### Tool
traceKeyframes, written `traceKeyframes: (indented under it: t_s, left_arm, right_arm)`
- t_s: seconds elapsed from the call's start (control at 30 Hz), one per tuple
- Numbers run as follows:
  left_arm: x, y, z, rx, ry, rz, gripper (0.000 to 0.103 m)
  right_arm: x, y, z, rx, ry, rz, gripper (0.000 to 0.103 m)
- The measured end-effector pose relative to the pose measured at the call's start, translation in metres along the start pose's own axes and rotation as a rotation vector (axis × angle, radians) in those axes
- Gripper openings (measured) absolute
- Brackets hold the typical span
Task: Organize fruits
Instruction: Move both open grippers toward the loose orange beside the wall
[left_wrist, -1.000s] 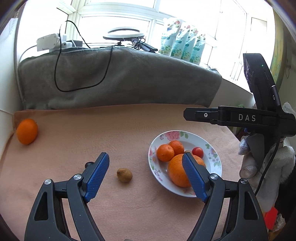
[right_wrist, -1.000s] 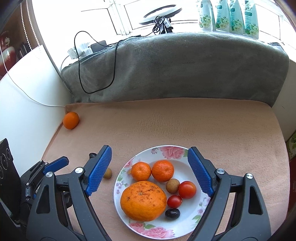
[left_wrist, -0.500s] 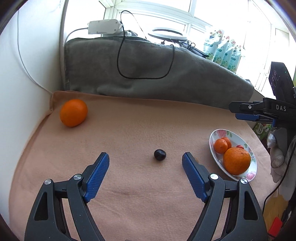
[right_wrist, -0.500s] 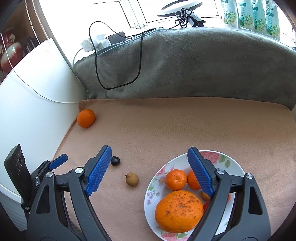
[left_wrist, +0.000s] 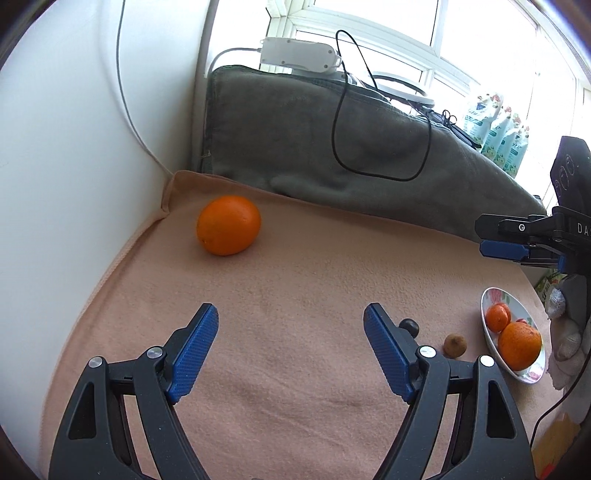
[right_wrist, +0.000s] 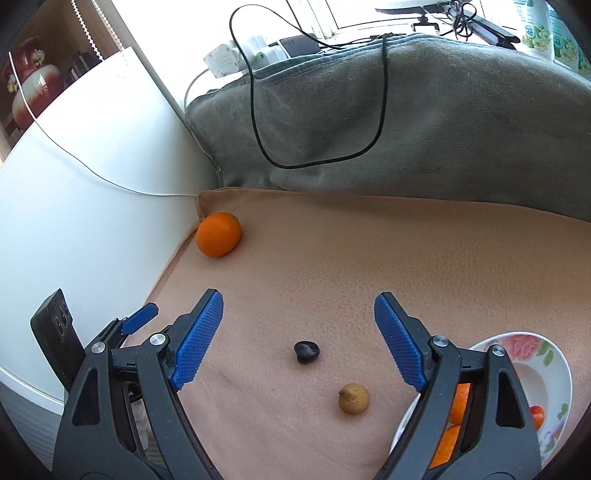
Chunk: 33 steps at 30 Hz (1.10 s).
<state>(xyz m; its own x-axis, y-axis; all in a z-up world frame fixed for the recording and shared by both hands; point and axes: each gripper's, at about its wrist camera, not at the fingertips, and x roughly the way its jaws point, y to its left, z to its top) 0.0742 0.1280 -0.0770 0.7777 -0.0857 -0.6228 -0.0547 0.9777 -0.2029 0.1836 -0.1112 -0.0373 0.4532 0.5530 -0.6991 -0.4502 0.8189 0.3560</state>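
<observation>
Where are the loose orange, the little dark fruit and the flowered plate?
Orange (left_wrist: 228, 225): left wrist view, middle of its peel.
Dark fruit (right_wrist: 306, 352): right wrist view, its top.
Plate (right_wrist: 526, 343): right wrist view, flowered far rim.

Both views have swung leftward over the last second. The left tongs (left_wrist: 290, 345), which a second ago faced the plate (left_wrist: 491, 341) with the small brown fruit (left_wrist: 455, 345) between their open jaws, now face bare pink cloth; the plate has slid to the far right edge of their view, and the lone orange (left_wrist: 228, 225) has grown large ahead of them. The right tongs (right_wrist: 298, 341), earlier spread over the plate (right_wrist: 554, 373), now straddle the dark fruit (right_wrist: 306, 352) and the brown fruit (right_wrist: 354, 398), with the plate at the lower right behind one jaw
</observation>
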Motion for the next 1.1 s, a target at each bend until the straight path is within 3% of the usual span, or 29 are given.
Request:
traceKeyframes:
  t_s: [0.27, 0.53, 1.1]
  left_arm:
    - [0.015, 0.025, 0.018, -0.029, -0.017, 0.017, 0.081]
    - [0.045, 0.039, 0.044, -0.035, -0.016, 0.008, 0.081]
    - [0.091, 0.063, 0.05, -0.059, 0.029, 0.01, 0.081]
  right_arm:
    - [0.043, 0.037, 0.014, -0.049, 0.037, 0.05, 0.087]
    - [0.071, 0.042, 0.031, 0.003, 0.052, 0.103, 0.087]
    - [0.143, 0.059, 0.059, 0.018, 0.122, 0.188, 0.087]
